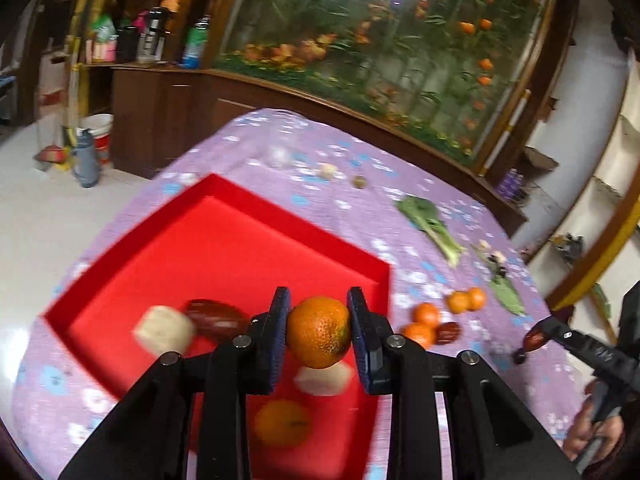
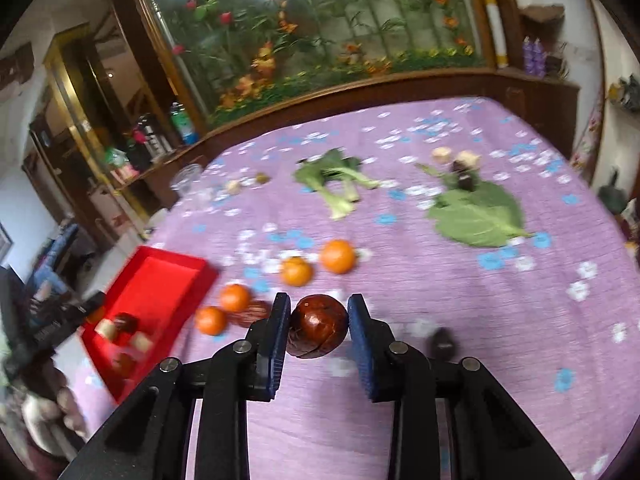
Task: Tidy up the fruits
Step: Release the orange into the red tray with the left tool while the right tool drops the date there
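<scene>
My left gripper (image 1: 319, 332) is shut on an orange tangerine (image 1: 319, 332) and holds it above the red tray (image 1: 224, 240). In the tray lie a red date (image 1: 216, 320), pale fruit pieces (image 1: 164, 330) and another tangerine (image 1: 282, 422). My right gripper (image 2: 319, 332) is shut on a dark red date (image 2: 318, 332) above the purple cloth; it also shows in the left wrist view (image 1: 534, 340). Several tangerines (image 2: 338, 256) and a date (image 2: 256, 312) lie on the cloth right of the tray (image 2: 156, 280).
Green leafy vegetables (image 2: 340, 182) and a large leaf (image 2: 478, 212) lie farther back on the flowered purple tablecloth (image 2: 440, 320). Small pale and dark items (image 2: 460, 168) lie near the leaf. A wooden cabinet with a glass flower display (image 2: 320, 40) stands behind the table.
</scene>
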A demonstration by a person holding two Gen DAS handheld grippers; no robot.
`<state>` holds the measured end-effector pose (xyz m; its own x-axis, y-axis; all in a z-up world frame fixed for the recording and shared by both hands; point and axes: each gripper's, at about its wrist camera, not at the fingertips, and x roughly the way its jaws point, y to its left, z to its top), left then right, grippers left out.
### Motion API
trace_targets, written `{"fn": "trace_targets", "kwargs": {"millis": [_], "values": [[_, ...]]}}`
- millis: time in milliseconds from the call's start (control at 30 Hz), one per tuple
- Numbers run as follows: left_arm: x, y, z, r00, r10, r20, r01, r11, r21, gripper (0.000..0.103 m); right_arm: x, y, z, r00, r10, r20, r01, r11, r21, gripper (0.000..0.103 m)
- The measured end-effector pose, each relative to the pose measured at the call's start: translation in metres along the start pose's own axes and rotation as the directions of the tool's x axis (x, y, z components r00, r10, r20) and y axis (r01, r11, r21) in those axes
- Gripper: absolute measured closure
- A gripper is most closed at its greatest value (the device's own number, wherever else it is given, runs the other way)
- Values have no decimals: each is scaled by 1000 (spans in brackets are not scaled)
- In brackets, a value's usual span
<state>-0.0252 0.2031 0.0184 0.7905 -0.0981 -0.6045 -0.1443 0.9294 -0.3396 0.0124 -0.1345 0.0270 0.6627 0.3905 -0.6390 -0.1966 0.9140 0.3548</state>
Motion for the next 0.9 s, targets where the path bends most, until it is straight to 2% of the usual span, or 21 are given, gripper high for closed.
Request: {"fn": "trace_targets", "kwargs": {"millis": [133,233,367,433,567,667,800,900], "values": [[4,24,-3,999,41,-19,-42,998,-44,75,15,40,3,994,101,-48,-102,994,-25,71],[5,35,-7,998,58,-35,-60,996,-72,75,35,83,1,977,185,-108,-193,978,-74,71],[4,47,-10,997,54,-47,-59,993,-106,75,66,130,-7,950,246,-192,-271,956,-114,73],[2,51,-12,997,54,-48,-59,992,-114,75,85,152,-13,942,245,-229,-282,949,-142,76],[-4,62,-12,998,40,-51,-47,989,-139,73,119,175,-21,931,231,-282,-284,945,-162,76],[-9,67,-11,999,29,-38,-34,987,-159,65,138,185,-22,933,210,-291,-268,948,-174,76],[-20,72,-7,1000,19,-6,-20,985,-173,56,145,186,-15,933,225,-282,-276,948,-156,75],[-26,74,-6,1000,11,11,-9,983,-182,53,131,177,-11,937,227,-266,-276,947,-164,60]]}}
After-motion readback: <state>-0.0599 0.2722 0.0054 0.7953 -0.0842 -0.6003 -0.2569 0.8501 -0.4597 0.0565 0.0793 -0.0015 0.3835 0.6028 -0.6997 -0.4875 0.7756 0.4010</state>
